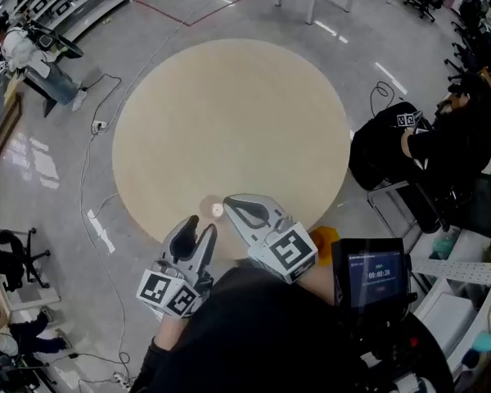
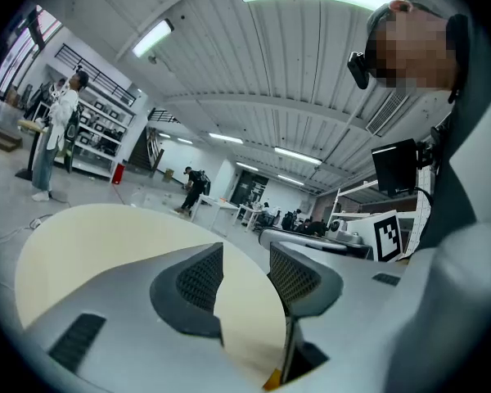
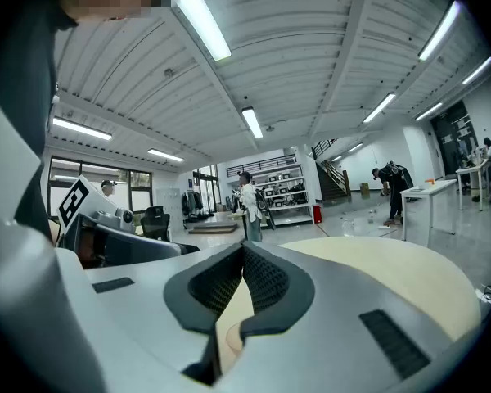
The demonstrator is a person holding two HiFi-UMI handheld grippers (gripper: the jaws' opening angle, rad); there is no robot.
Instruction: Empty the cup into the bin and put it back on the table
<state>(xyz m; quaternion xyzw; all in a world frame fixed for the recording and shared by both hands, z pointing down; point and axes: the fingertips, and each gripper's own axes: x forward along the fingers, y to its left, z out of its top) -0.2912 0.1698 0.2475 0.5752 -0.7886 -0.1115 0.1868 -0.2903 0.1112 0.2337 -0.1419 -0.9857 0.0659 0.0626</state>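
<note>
A round beige table (image 1: 229,113) fills the middle of the head view. Both grippers hang over its near edge. A small pale round thing (image 1: 218,210), perhaps the cup from above, sits on the table just left of my right gripper's tips. My right gripper (image 1: 227,201) (image 3: 244,252) is shut, pads meeting at the tips with nothing pressed between them. A pale pinkish bit (image 3: 222,340) shows through the gap lower down. My left gripper (image 1: 198,227) (image 2: 245,256) stands open, with bare table top between its fingers. An orange thing (image 1: 324,239), possibly the bin, pokes out by my right hand.
A small screen with a timer (image 1: 371,273) sits at my right. A person in black sits by a chair (image 1: 409,150) at the table's right. Another person stands far left (image 1: 24,51). Cables (image 1: 94,178) trail over the floor left of the table.
</note>
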